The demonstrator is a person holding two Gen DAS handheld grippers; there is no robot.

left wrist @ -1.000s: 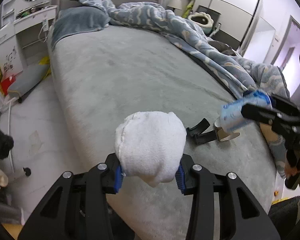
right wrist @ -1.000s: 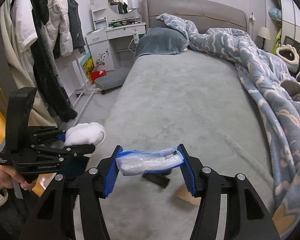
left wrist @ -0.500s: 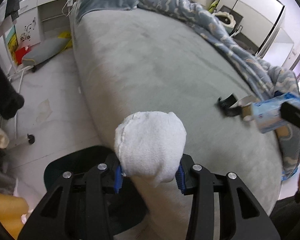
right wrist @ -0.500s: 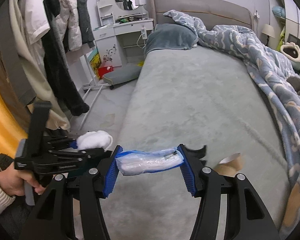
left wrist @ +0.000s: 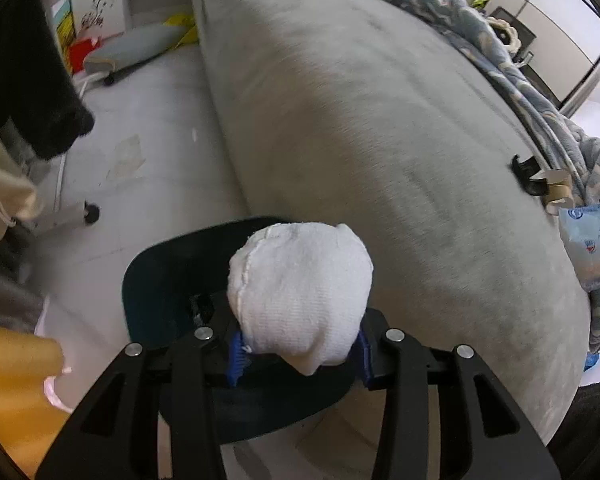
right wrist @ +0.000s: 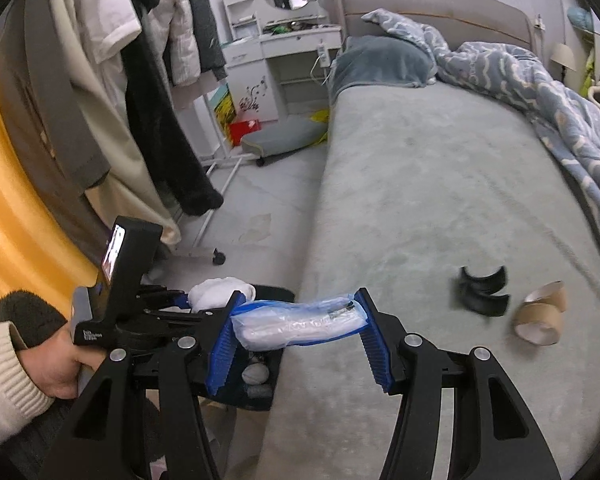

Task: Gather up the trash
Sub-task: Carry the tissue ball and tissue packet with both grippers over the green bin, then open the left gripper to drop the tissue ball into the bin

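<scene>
The print on the tissue pack (right wrist: 300,323) is unreadable; it lies crosswise, pinched in the right tongs (right wrist: 298,346); left tongs (left wrist: 300,354) clamp a white sock (left wrist: 300,292)

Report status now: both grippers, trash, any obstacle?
Left gripper shut on white cloth wad, above dark bin. Right gripper shut on blue-white plastic packet. Nothing in the way.

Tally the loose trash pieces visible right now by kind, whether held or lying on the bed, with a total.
White balled cloth wad, held in the left tool: 1
Blue-and-white plastic packet, held in the right tool: 1
Black curved plastic piece on the bed: 1
Cardboard tape core on the bed: 1
Total: 4
</scene>
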